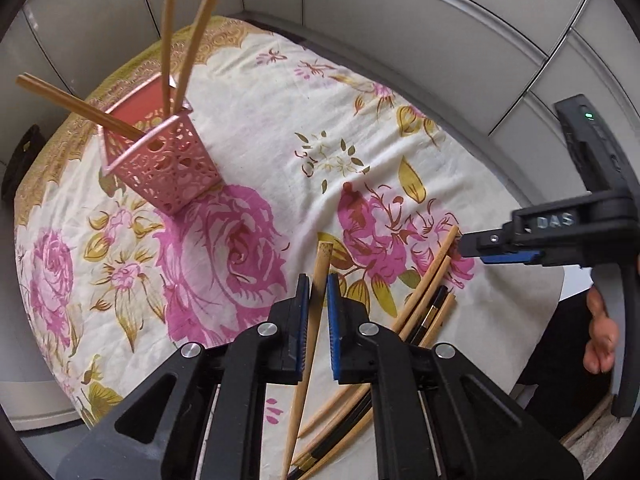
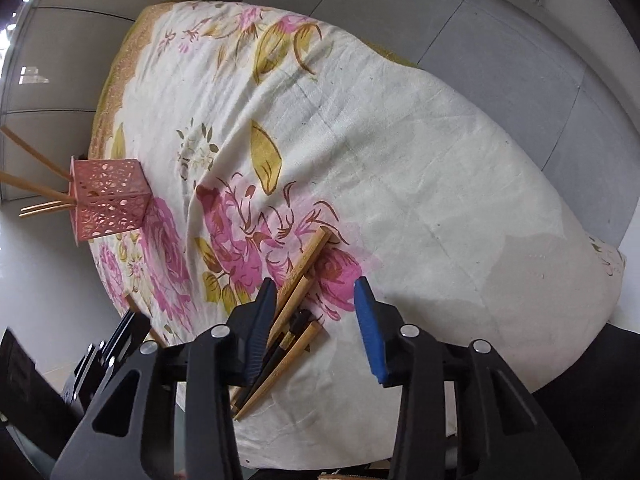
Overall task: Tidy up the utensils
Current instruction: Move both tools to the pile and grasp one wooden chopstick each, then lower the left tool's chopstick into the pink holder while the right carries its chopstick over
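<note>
1. My left gripper (image 1: pixel 318 300) has its jaws nearly closed on one bamboo chopstick (image 1: pixel 316 300). The blue pads sit against its sides just below the blunt top end, so I read it as clamped.

2. That chopstick runs lengthwise between the fingers, blunt end away from me and tapered end back under the gripper body. It looks raised off the floral cloth (image 1: pixel 248 128), though I cannot be sure how far.

3. The pink perforated holder (image 1: pixel 160 152) stands up and to the left of the left fingers, well apart from them. Four chopsticks already lean out of its open top.

4. The coming move turns on this relation: the held stick's long axis points roughly past the holder's right side, so I judge the left hand must travel up-left and tip the tapered end down over the opening.

5. My right gripper (image 2: pixel 316 332) stands partly open, and its pads press on nothing. No frame from earlier lets me speak of how it got there.

6. The remaining pile of chopsticks (image 2: pixel 296 300), bamboo with a dark one among them, lies on the cloth partly between the right jaws, nearer the left-hand pad. Their long axes run diagonally, blunt ends up-right.

7. The right hand is clearly nearer that pile; the left is nearer the holder.
</note>
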Demonstrator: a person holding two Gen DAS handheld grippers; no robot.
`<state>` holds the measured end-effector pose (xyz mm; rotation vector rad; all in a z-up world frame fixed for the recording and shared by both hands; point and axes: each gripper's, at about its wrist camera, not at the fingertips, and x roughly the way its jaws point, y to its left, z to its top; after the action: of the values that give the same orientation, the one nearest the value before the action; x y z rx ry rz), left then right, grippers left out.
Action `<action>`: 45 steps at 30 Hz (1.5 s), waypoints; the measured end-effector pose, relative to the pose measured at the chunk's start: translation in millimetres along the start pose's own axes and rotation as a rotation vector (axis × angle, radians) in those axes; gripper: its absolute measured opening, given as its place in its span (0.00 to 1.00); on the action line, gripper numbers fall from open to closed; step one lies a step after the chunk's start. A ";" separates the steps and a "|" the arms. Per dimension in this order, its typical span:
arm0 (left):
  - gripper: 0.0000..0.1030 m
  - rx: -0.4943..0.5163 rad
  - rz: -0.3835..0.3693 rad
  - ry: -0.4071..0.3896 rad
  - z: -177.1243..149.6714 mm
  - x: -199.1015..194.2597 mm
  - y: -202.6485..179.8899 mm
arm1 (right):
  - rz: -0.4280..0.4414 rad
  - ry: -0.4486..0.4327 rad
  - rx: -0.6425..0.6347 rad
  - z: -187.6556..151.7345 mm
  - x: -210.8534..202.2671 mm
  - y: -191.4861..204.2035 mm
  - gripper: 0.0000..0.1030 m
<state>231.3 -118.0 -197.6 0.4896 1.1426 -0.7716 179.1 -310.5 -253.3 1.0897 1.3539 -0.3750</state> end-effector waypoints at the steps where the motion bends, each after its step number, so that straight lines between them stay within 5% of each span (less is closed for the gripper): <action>1: 0.08 0.001 0.001 -0.020 -2.6 -6.4 -0.6 | -0.014 0.000 0.006 0.7 3.2 4.1 0.32; 8: 0.07 -0.003 -0.036 -0.112 -13.1 -34.3 12.5 | -0.139 -0.007 0.033 11.2 21.9 29.3 0.28; 14: 0.07 -0.062 -0.017 -0.134 -26.4 -42.8 39.5 | -0.223 -0.038 -0.065 21.6 38.5 78.6 0.31; 16: 0.07 -0.082 -0.012 -0.144 -29.8 -45.5 45.8 | -0.249 -0.048 -0.102 24.1 47.4 94.1 0.25; 17: 0.07 -0.095 -0.006 -0.150 -31.3 -47.2 49.7 | -0.279 -0.074 -0.136 23.2 50.3 101.8 0.12; 19: 0.06 -0.129 0.003 -0.167 -33.5 -50.7 57.1 | -0.300 -0.116 -0.203 18.5 56.3 110.0 0.13; 25: 0.06 -0.230 0.036 -0.312 -44.4 -79.2 55.2 | -0.084 -0.254 -0.334 -13.4 46.3 101.7 0.12; 34: 0.06 -0.338 0.211 -0.579 -69.6 -144.7 15.1 | 0.096 -0.652 -0.745 -111.0 -68.0 128.5 0.09; 45: 0.06 -0.365 0.267 -0.729 -37.2 -208.3 2.3 | 0.216 -0.762 -0.883 -134.8 -159.8 159.5 0.07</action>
<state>166.8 -29.8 -16.4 0.0296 0.4988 -0.4287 182.8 -181.8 -24.0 0.2723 0.5774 0.0066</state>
